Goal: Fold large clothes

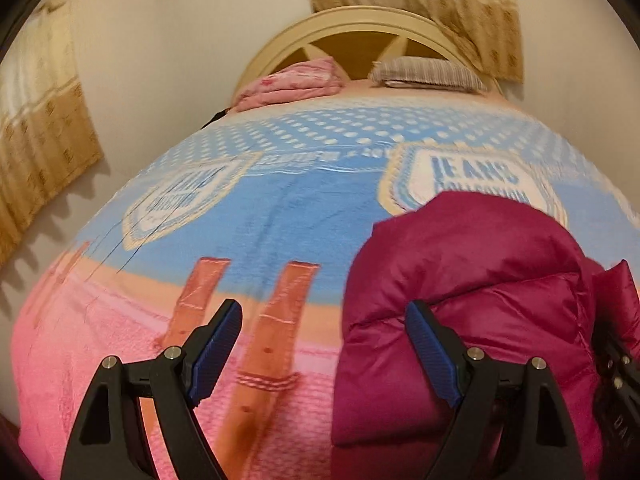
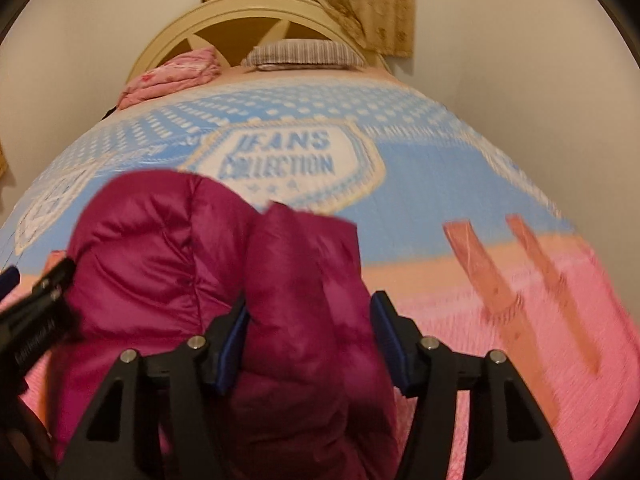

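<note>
The blanket [image 2: 420, 184] on the bed carried a white shield badge [image 2: 280, 160] printed in blue with "JEANS COLLECTION", clearest in the right wrist view. In the left wrist view the same badge [image 1: 472, 176] showed "JEANS" above a half-hidden second line, and another badge [image 1: 192, 196] further left was too blurred to read.
</note>
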Action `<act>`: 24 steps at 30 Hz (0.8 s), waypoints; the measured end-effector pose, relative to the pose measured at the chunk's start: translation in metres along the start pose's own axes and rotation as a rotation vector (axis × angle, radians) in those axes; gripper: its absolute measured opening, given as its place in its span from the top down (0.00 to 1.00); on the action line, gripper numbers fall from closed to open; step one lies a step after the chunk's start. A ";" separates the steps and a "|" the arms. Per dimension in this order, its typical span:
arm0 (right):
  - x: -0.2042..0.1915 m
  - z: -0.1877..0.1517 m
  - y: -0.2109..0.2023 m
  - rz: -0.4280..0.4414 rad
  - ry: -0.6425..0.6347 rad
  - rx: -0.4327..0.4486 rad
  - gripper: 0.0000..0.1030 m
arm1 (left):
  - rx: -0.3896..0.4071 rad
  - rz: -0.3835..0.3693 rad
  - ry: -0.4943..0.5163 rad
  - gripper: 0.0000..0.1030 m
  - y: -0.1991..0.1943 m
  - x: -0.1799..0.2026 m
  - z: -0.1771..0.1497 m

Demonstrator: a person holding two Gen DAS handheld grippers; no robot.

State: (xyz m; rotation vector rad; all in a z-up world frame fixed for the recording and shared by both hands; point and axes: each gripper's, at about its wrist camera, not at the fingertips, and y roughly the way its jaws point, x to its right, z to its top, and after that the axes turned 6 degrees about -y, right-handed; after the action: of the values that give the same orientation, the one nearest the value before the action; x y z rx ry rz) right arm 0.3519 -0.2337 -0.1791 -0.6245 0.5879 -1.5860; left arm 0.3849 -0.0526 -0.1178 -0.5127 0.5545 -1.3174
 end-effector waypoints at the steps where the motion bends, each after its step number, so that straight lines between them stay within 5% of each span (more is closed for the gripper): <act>1: 0.004 -0.006 0.001 0.001 0.010 0.010 0.42 | 0.013 0.002 0.025 0.18 -0.001 0.008 -0.003; 6: 0.013 -0.021 0.006 -0.001 0.036 0.028 0.42 | 0.029 0.042 0.093 0.16 0.003 0.030 -0.014; 24: 0.022 -0.035 0.028 0.063 0.090 -0.019 0.38 | -0.043 0.028 0.043 0.07 0.035 0.027 -0.025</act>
State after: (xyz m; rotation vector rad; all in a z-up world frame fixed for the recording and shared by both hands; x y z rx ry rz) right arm 0.3463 -0.2583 -0.2222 -0.5457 0.6845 -1.5564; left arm 0.3994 -0.0740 -0.1617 -0.5112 0.6242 -1.2947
